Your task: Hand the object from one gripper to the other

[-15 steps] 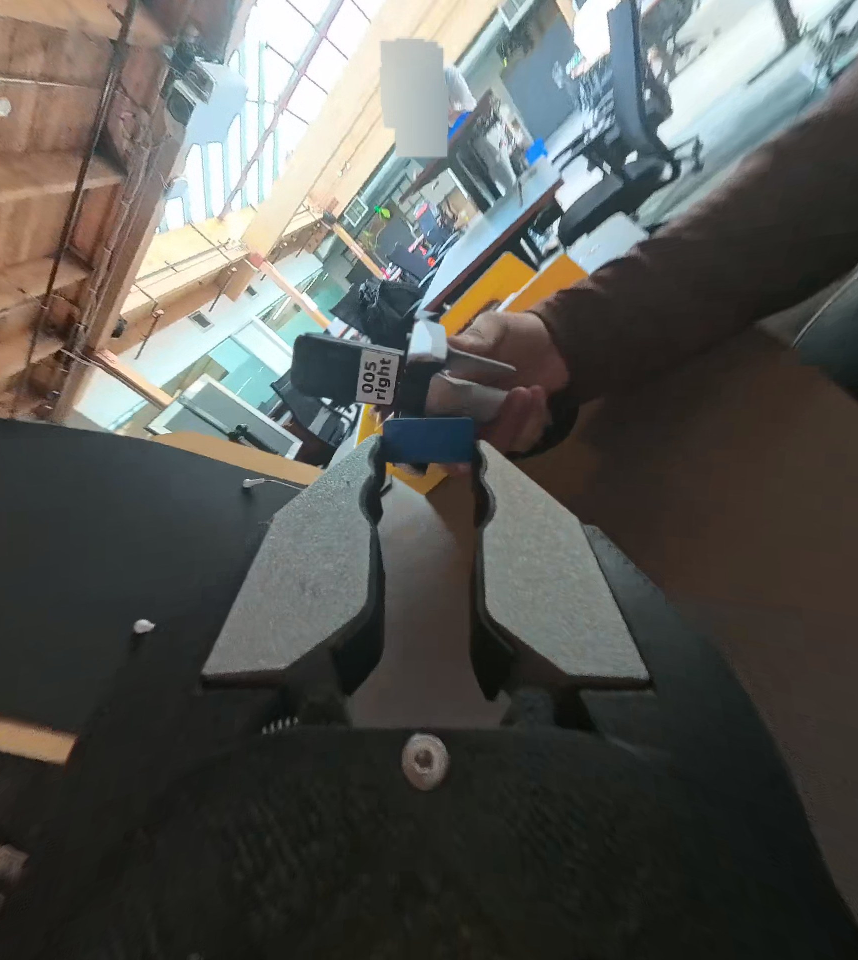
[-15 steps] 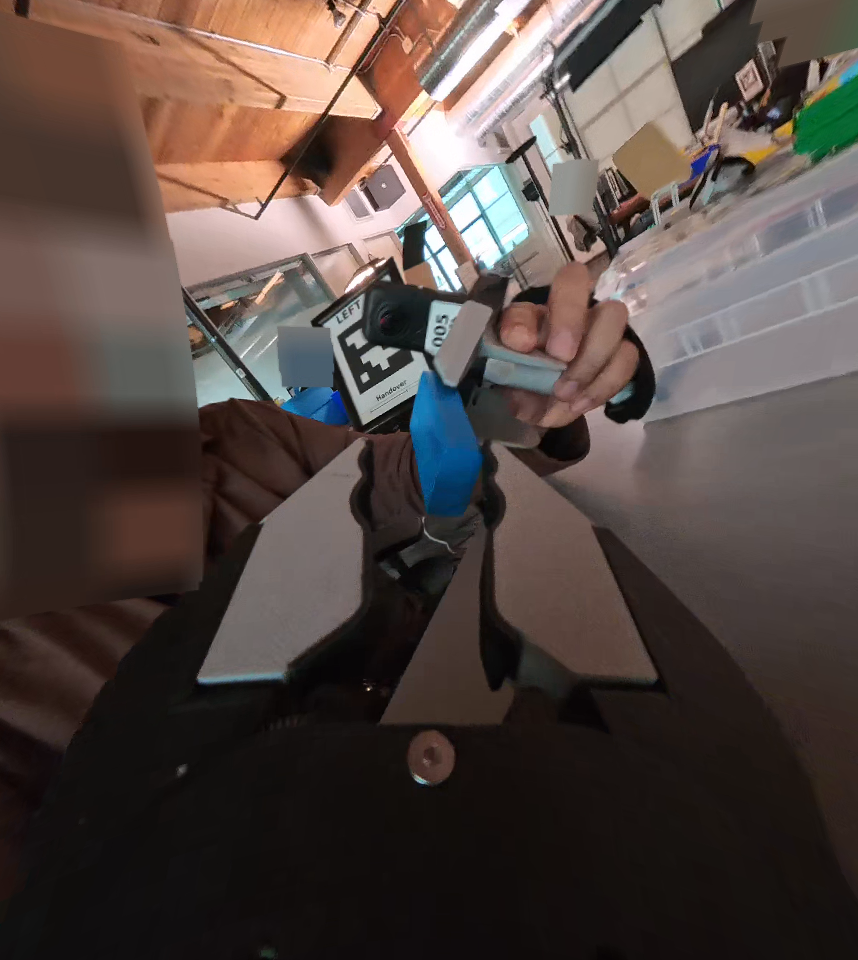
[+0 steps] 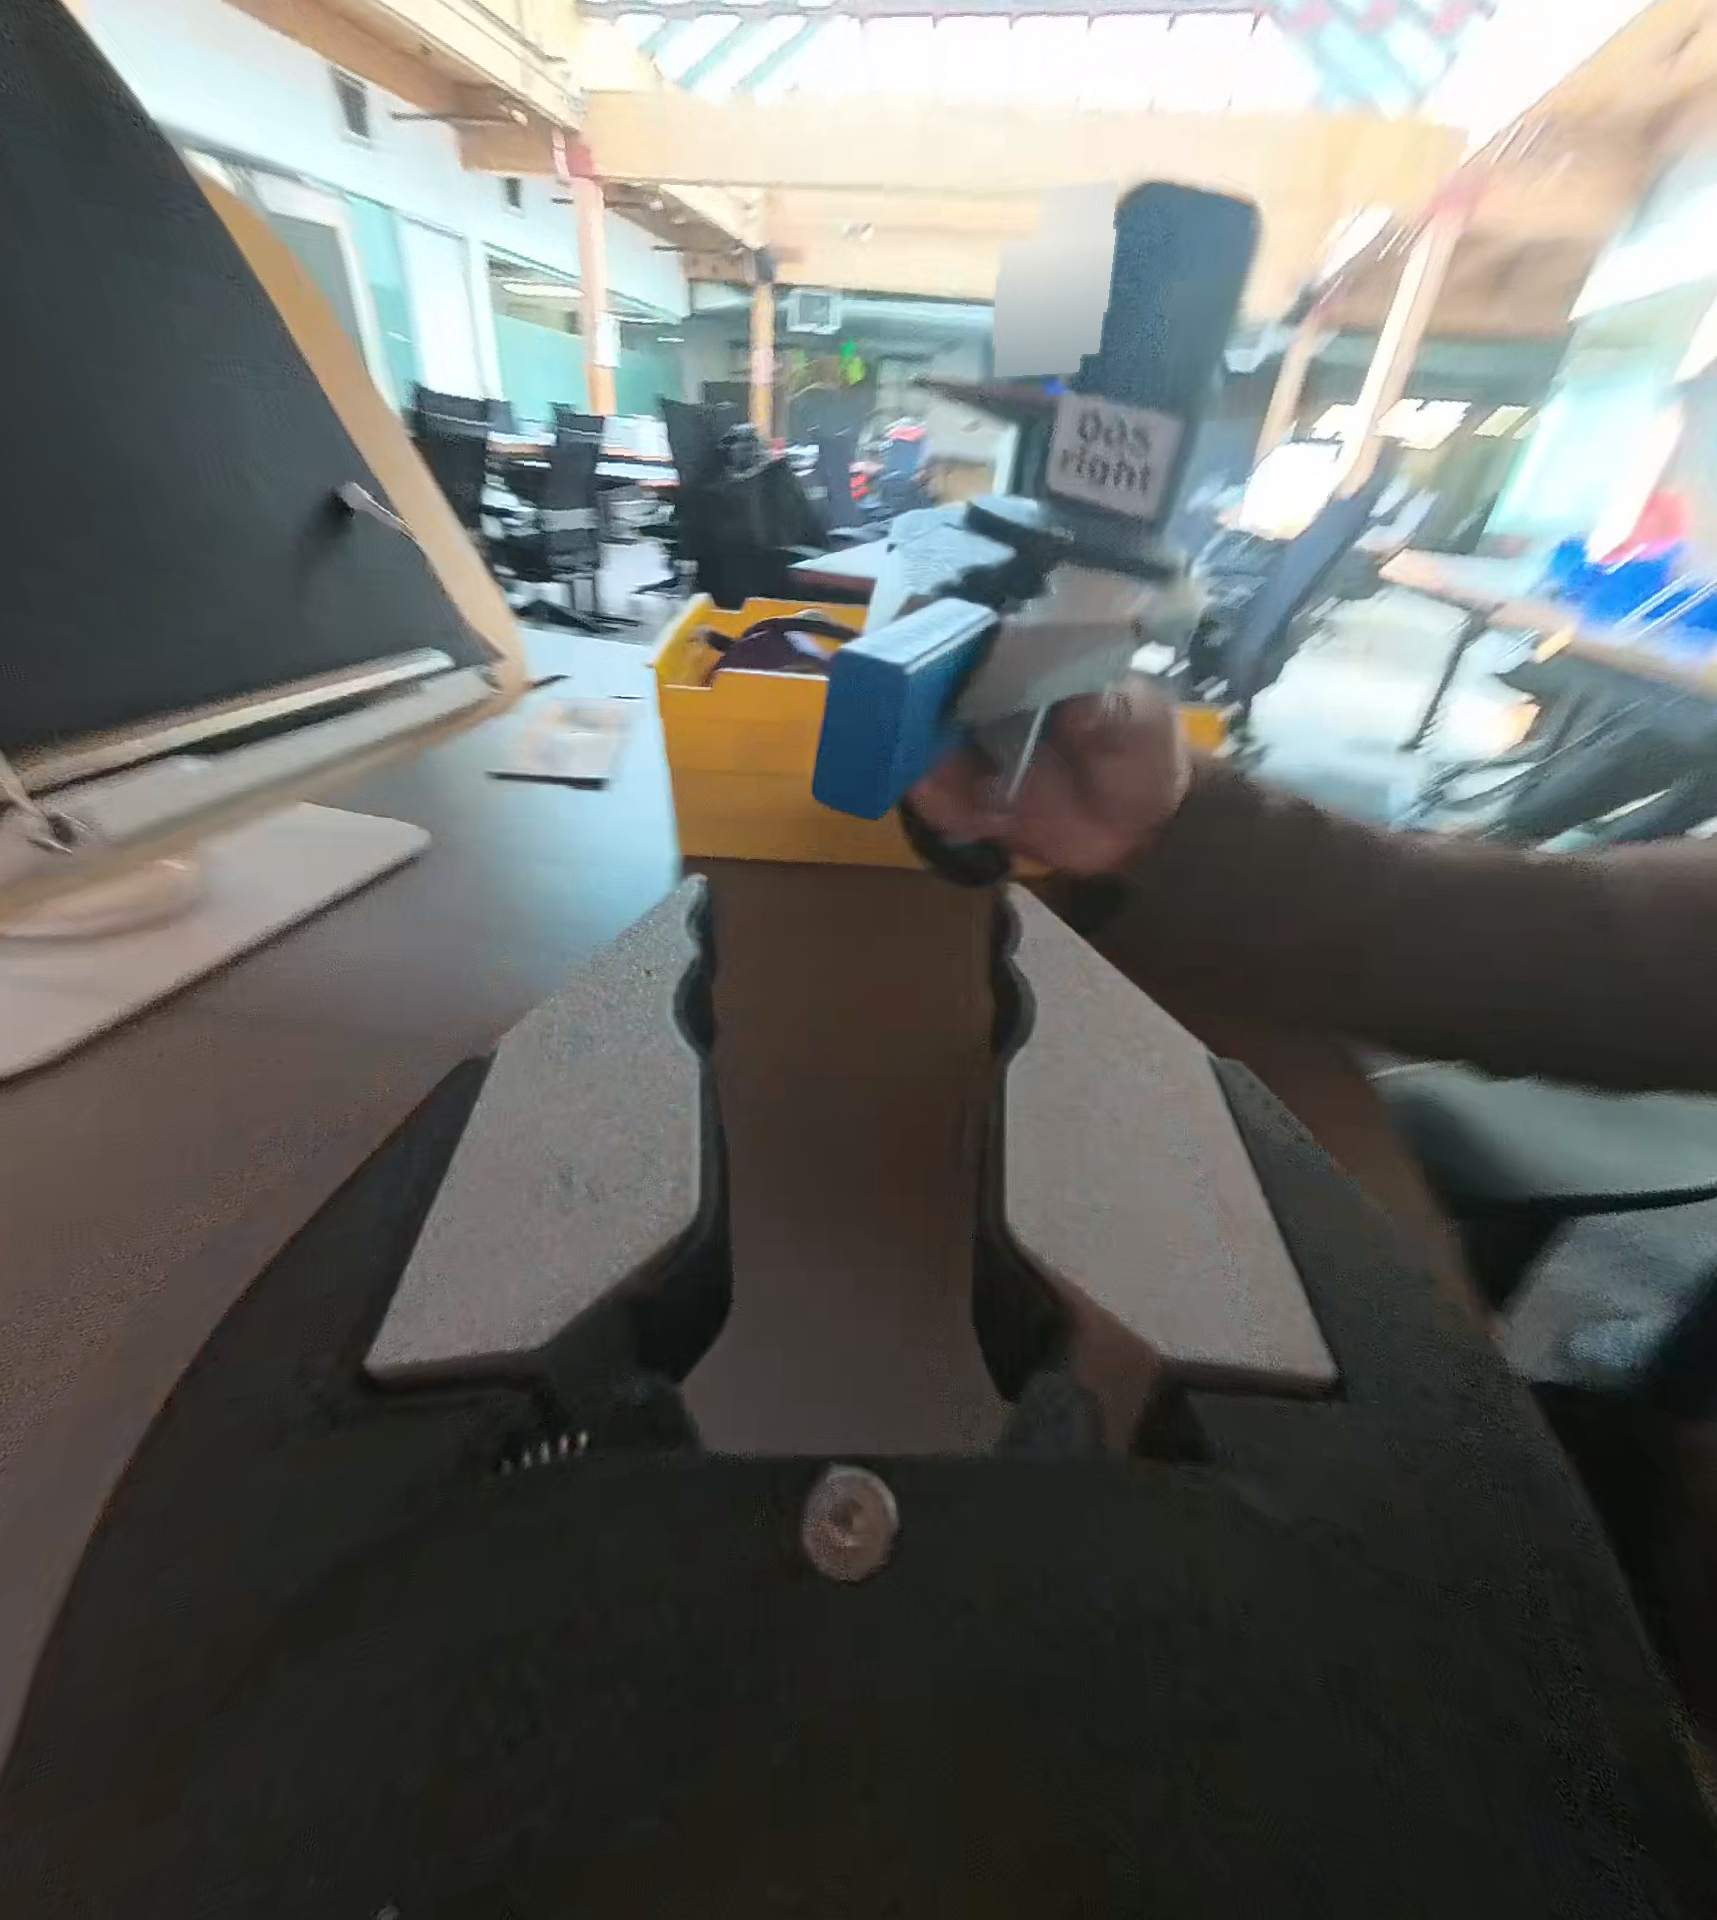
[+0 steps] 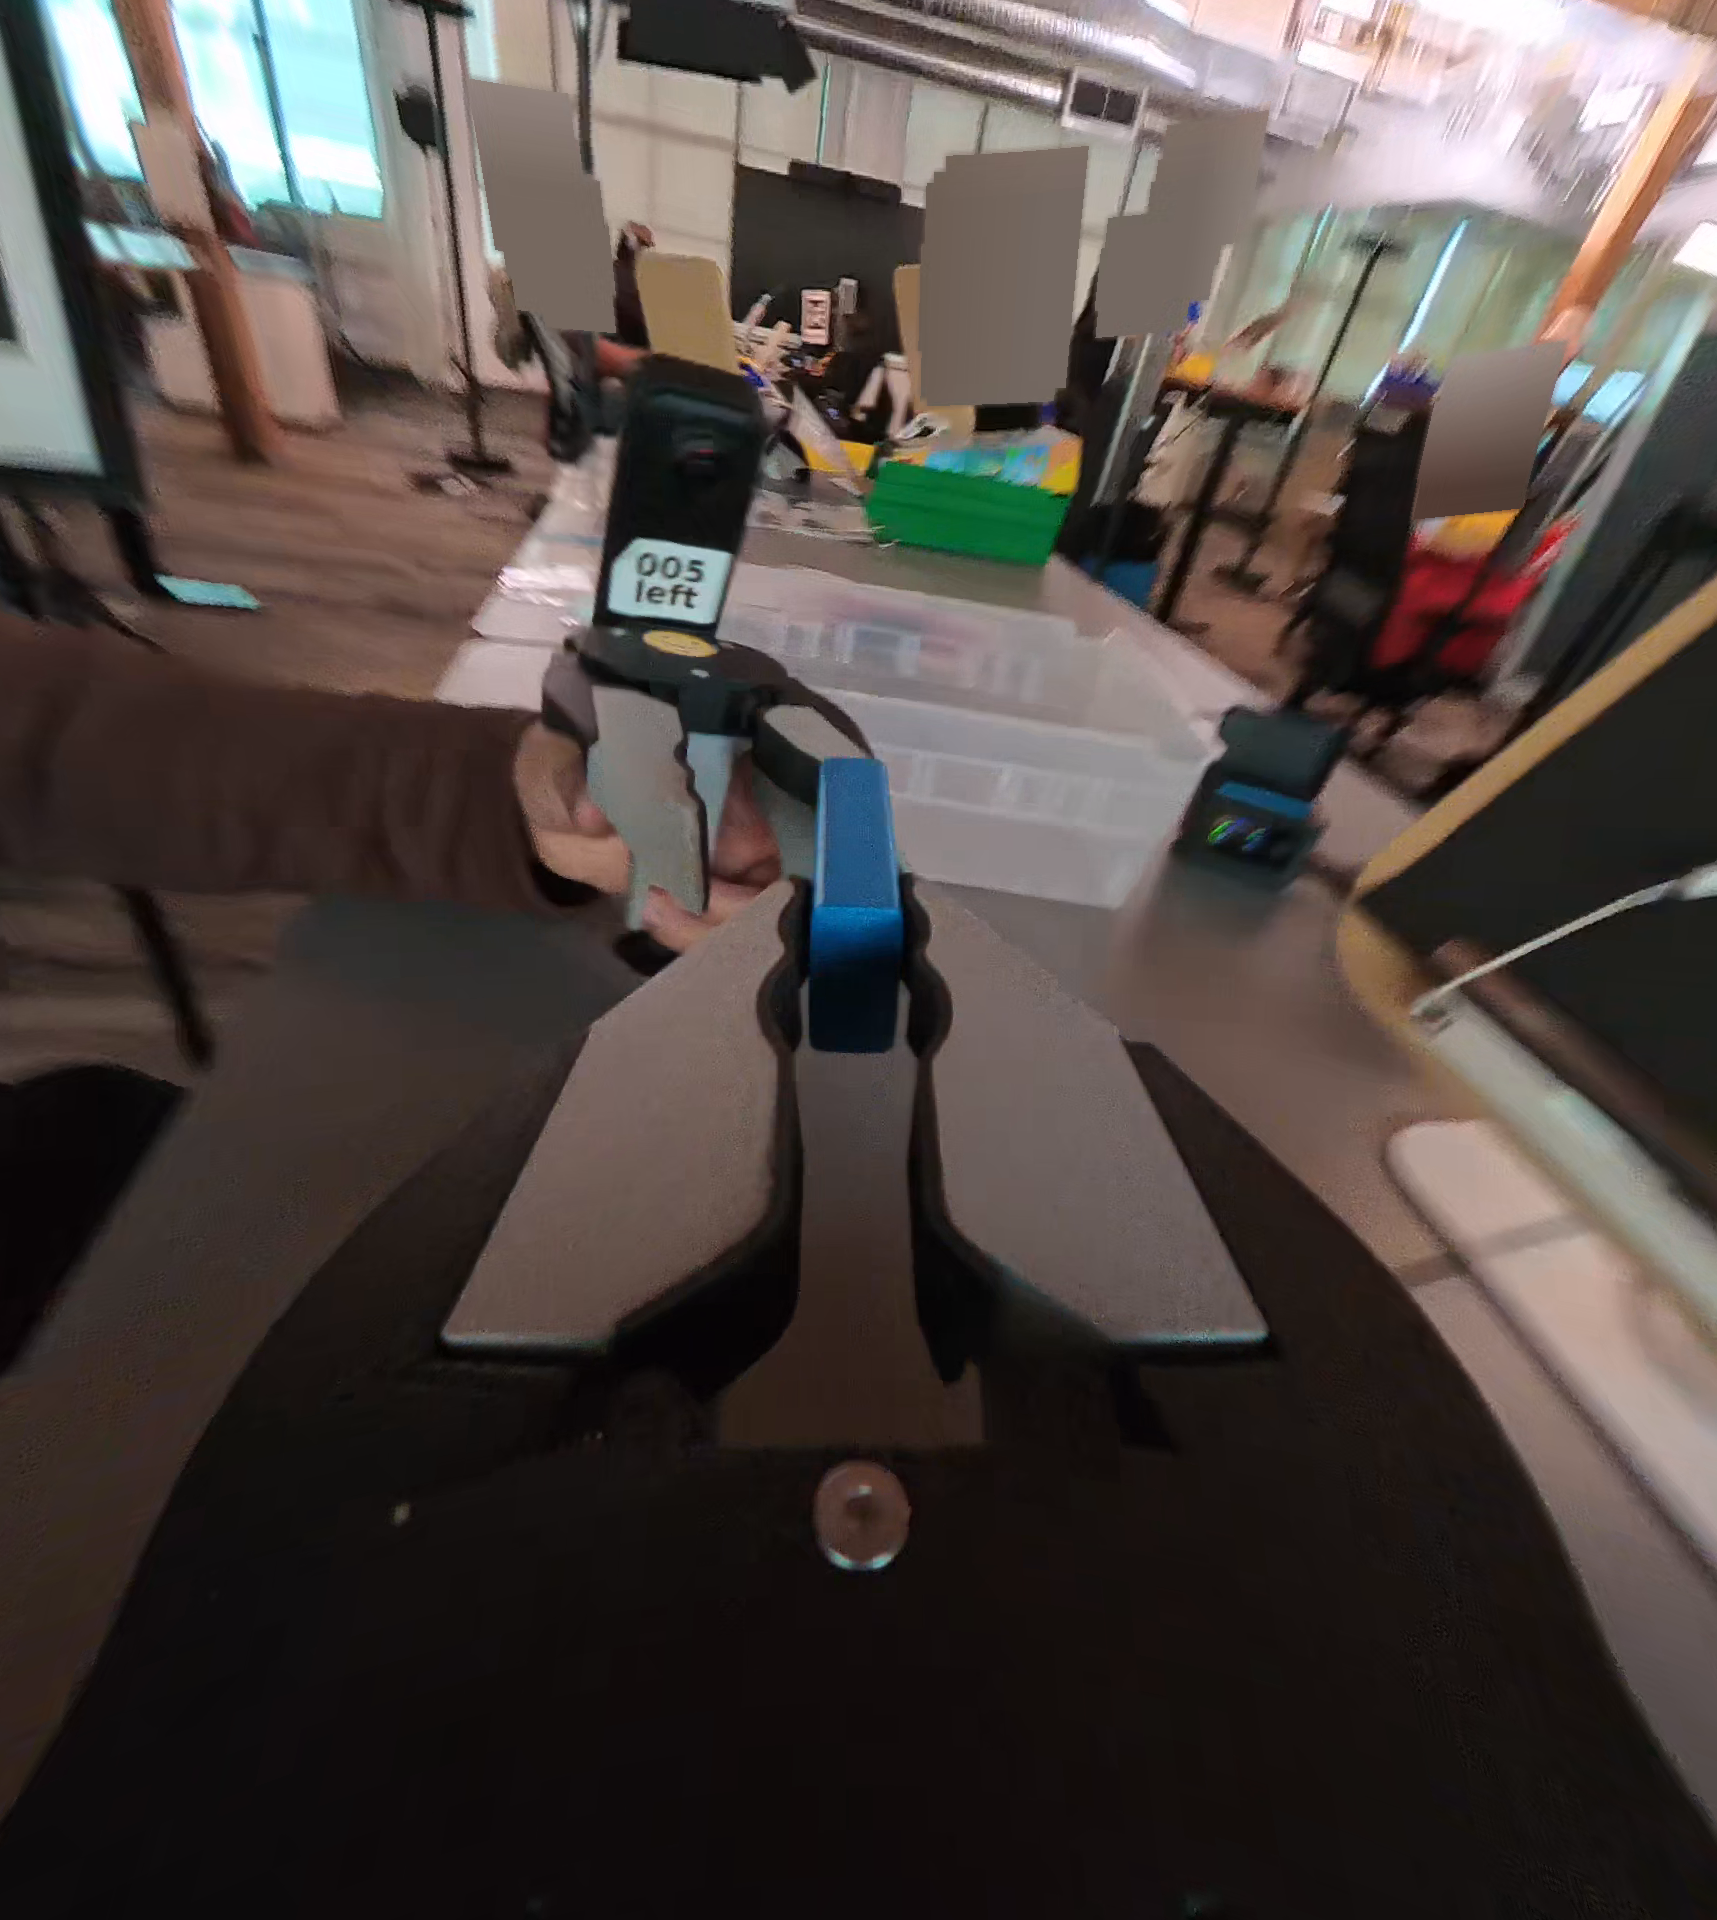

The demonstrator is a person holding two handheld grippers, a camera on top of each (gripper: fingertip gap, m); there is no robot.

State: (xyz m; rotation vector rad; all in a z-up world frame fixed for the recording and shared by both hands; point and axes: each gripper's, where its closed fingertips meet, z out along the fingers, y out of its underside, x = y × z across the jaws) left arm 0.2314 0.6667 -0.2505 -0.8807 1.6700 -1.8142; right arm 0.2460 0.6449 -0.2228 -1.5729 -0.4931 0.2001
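A blue block [image 4: 852, 831] is clamped upright between the tips of my right gripper [image 4: 854, 925]. In the left wrist view the same blue block [image 3: 895, 717] sticks out to the left of the right gripper [image 3: 979, 634], which a hand holds ahead and slightly right. My left gripper [image 3: 849, 925] is open and empty, its fingers wide apart over the dark table [image 3: 418, 1091]. In the right wrist view the left gripper [image 4: 677, 831] sits just left of the block and apart from it, held by a hand in a brown sleeve.
A yellow bin [image 3: 760, 779] stands on the table behind the block. A monitor [image 3: 106, 416] on a white base is at the left, and shows at the right in the right wrist view [image 4: 1612, 831]. Clear plastic bins [image 4: 989, 769] and a small black device [image 4: 1259, 800] lie beyond.
The left gripper has let go of the blue block and opened wide. The right gripper has closed on it, and the two grippers have drawn apart. Both views have swung level.
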